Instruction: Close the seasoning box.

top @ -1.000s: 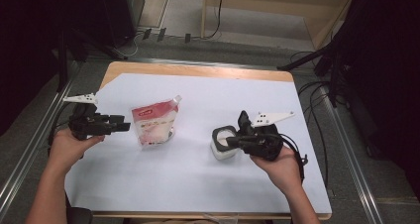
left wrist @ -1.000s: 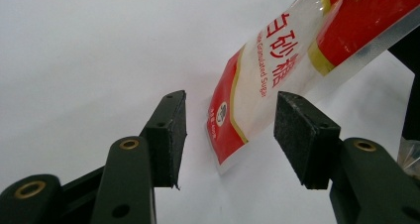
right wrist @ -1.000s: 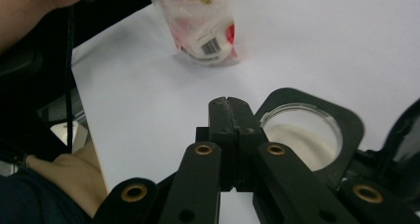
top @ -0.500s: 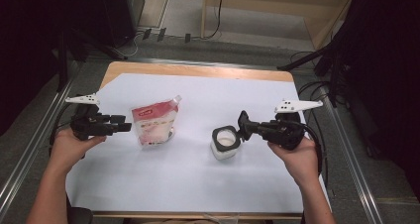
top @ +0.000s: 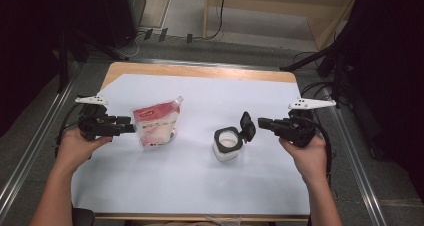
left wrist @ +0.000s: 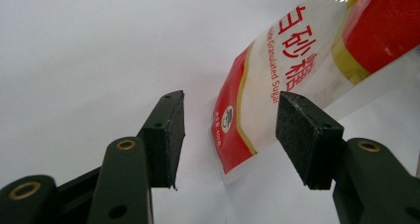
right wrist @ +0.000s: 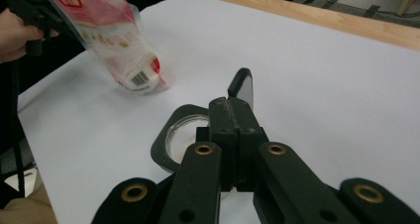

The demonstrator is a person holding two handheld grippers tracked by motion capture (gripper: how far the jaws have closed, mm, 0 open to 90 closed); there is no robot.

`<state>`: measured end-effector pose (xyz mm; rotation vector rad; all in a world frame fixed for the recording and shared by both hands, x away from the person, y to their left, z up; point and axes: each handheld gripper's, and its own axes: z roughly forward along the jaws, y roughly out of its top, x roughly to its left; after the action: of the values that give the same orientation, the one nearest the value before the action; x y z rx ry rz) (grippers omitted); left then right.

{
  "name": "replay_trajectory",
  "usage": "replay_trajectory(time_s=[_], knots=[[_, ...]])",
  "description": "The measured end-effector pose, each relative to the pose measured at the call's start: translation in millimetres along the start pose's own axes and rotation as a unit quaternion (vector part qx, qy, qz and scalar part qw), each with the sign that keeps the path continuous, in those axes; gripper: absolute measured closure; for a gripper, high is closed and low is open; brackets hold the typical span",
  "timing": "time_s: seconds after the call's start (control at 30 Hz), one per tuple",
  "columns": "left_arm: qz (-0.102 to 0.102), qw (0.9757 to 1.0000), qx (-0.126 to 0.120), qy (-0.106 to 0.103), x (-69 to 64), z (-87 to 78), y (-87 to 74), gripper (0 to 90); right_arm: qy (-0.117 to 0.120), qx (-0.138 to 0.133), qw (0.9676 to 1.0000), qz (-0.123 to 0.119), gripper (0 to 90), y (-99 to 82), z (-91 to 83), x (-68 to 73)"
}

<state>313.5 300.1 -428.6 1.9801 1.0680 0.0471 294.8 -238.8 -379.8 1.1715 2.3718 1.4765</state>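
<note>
From the high view, a wooden table (top: 200,71) covered by a white sheet (top: 200,176) carries a red-and-white plastic pouch of granulated sugar (top: 156,125) left of centre and a small white jar with a black flip-top lid (top: 229,142) standing open just right of centre. The left gripper (top: 126,125) sits at the pouch's left edge; the left gripper view brings what the overhead cannot: its jaws are spread wide, one pad (left wrist: 167,135) over bare white sheet, the other (left wrist: 304,137) in front of the pouch's (left wrist: 307,60) printed face, and the pouch's lower corner lies in the gap between them, with no contact visible. Over to the right gripper (top: 262,122), just beside the jar's raised lid; the right gripper view shows its jaws pressed fully together, nothing between them, with the jar (right wrist: 185,130) directly beyond the tips and the lid (right wrist: 241,87) standing upright behind. The same view catches the pouch (right wrist: 116,40) tilted, farther off.
</note>
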Motion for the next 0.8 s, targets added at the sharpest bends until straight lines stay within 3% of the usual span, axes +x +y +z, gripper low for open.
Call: replay_trajectory(time_s=[0.27, 0.63, 0.8], knots=[[0.0, 0.9999, -0.003, 0.015, 1.5, 2.7, -0.1, 48.3, -0.003, 0.019, 0.9997, 0.013, 90.0, -8.4, 18.3, -7.8], [-0.008, 0.9999, -0.002, 0.008, 2.3, 3.7, 0.3, 45.6, 0.0, 0.022, 0.9992, 0.034, 90.0, -13.4, 29.9, -15.5], [-0.006, 0.9999, -0.005, 0.007, 2.6, 2.8, -0.4, 45.1, 0.002, 0.025, 0.9993, 0.027, 90.0, -13.6, 35.3, -12.6]])
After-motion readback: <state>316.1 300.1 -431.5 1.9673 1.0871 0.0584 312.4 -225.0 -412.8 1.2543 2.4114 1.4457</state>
